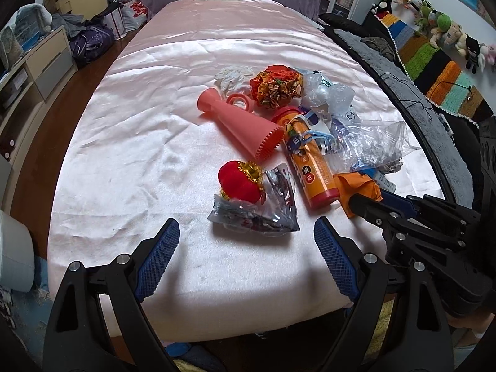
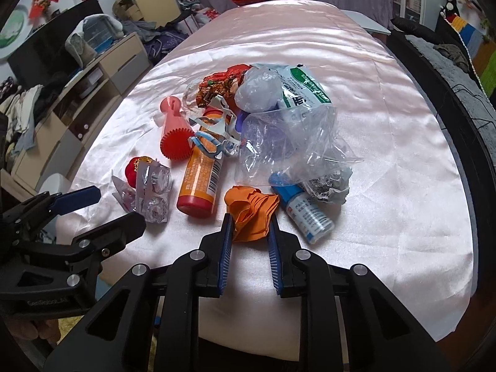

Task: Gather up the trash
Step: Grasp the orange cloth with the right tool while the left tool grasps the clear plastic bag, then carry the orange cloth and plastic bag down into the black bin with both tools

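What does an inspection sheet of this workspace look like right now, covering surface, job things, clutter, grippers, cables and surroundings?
Surface: pink satin cloth over the table, wrinkled.
Job's things: crumpled orange paper between the right gripper's fingers; clear plastic bag; crushed clear packaging; crumpled foil wrapper; grey paper ball.
Clutter: orange candy tube, pink cone, red lantern ornament, small white bottle.
Grippers: left gripper open, above the cloth; right gripper closing around the orange paper.
Cables: thin black cable on the grey sofa blanket.
Surroundings: plush toys, cabinet, striped blanket.
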A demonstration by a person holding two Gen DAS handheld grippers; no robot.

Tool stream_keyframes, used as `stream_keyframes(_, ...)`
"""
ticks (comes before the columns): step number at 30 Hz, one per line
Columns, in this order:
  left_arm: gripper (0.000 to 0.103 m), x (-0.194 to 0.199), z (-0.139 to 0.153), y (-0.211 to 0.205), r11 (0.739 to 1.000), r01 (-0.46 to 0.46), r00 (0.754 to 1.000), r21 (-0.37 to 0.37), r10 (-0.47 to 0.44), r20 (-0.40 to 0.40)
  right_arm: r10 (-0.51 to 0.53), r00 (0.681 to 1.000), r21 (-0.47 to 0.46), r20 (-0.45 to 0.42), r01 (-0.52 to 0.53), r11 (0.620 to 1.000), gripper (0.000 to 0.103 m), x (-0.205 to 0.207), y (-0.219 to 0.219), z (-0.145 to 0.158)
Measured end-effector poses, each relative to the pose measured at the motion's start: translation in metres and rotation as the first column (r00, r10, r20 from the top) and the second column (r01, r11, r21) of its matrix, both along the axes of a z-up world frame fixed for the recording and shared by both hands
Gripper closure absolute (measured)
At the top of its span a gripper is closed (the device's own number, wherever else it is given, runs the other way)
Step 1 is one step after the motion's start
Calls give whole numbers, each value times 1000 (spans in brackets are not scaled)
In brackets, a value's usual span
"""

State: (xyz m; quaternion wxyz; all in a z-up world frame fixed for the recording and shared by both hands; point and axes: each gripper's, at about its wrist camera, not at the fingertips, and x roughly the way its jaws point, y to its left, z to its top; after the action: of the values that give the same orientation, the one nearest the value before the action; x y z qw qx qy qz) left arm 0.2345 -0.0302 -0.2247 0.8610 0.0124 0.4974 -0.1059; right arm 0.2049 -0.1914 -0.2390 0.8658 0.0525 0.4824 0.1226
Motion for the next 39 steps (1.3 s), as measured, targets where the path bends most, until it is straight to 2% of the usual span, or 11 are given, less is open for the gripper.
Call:
stream_keyframes(6,21,15,-12,-3,1000,4,1000,-4,-4,-12,-21,1000,-13,13,21,1000,85,-1,-13,6)
stream_keyframes(8,35,18,-16,-4,1000,8,1000,-19,-8,-21,-22,1000,-15,12,22,1000,85,-1,-15,5)
stream_keyframes(10,43,18,-17,-5,1000,12,1000,-9,-12,-9,-24,1000,-13,13,24,1000,85,-2,-15,5)
stream_keyframes(20,43,-3,-11,-7,999,36,999,5,-36,-13,-21,1000,-28,21,22,999,86,-20,-13,12)
stream_keyframes(32,43,-68,12,-4,999,41,999,-18,-41,5,-9,999,-37,32,10,999,86,-69,-13,26)
stream_keyframes(39,43,-109,-3,1,999,35,998,-36,-37,-41,19,1000,-48,0,-19,999,86,-106,-12,18)
